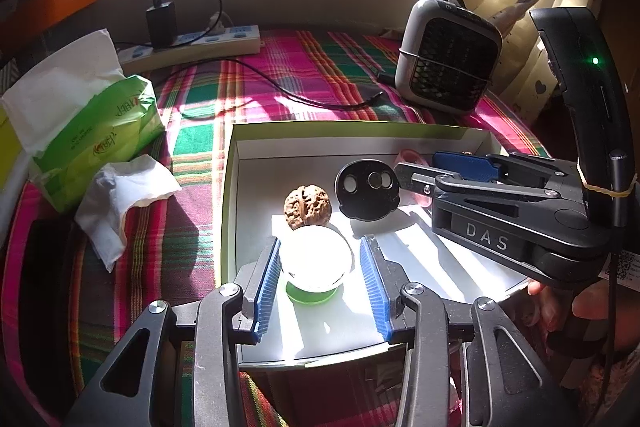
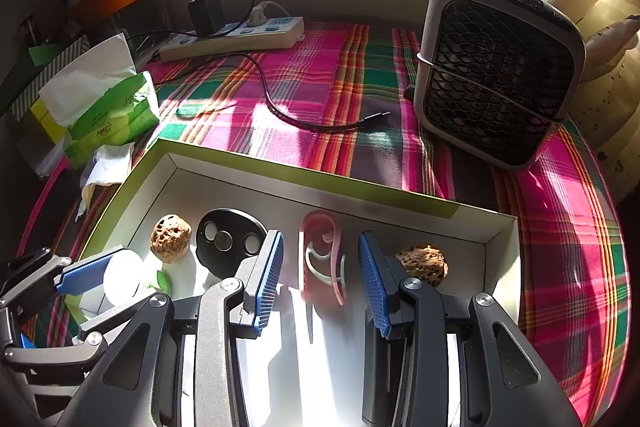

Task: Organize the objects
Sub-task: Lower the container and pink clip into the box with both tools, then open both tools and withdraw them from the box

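A shallow white box with a green rim (image 1: pixel 230 163) (image 2: pixel 224 157) lies on a plaid cloth. In it are a walnut (image 1: pixel 307 207) (image 2: pixel 170 238), a black disc with holes (image 1: pixel 367 190) (image 2: pixel 230 241), a white ball on a green base (image 1: pixel 316 259) (image 2: pixel 122 277), a pink clip (image 2: pixel 322 259) and a second walnut (image 2: pixel 423 265). My left gripper (image 1: pixel 319 273) is open around the white ball; its left pad touches it. My right gripper (image 2: pixel 320 275) is open around the pink clip, not touching it. It also shows in the left wrist view (image 1: pixel 448 173).
A green tissue pack (image 1: pixel 100 131) (image 2: pixel 108 115) and a crumpled tissue (image 1: pixel 120 199) lie left of the box. A power strip (image 1: pixel 192 45) (image 2: pixel 236 37) with a black cable (image 2: pixel 280 107) is at the back. A small fan (image 1: pixel 448 55) (image 2: pixel 500 71) stands back right.
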Action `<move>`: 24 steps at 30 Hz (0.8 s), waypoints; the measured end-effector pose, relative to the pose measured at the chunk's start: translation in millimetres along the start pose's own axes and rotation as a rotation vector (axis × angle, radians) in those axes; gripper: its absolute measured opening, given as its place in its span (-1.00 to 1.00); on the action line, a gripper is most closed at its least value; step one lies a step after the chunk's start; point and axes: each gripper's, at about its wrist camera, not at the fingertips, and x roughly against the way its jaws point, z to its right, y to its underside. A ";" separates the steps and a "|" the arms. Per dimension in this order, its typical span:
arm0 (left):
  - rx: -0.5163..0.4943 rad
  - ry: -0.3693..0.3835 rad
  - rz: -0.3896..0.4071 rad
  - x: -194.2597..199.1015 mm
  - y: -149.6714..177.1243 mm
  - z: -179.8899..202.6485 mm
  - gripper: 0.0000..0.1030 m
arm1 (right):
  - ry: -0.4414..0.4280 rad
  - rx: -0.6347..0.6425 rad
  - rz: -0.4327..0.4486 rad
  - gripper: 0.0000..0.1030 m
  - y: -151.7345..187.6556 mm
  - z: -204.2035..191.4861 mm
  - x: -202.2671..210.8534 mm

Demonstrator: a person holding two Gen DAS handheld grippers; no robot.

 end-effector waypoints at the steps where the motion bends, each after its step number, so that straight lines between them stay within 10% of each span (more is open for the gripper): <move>1: 0.002 -0.002 0.004 2.2 0.1 -0.1 -0.26 | -0.002 0.000 0.006 -0.21 0.4 -0.1 2.4; 24: 0.023 0.010 0.052 45.8 21.2 -4.1 -0.26 | 0.009 -0.016 0.089 -0.21 29.6 -2.8 53.6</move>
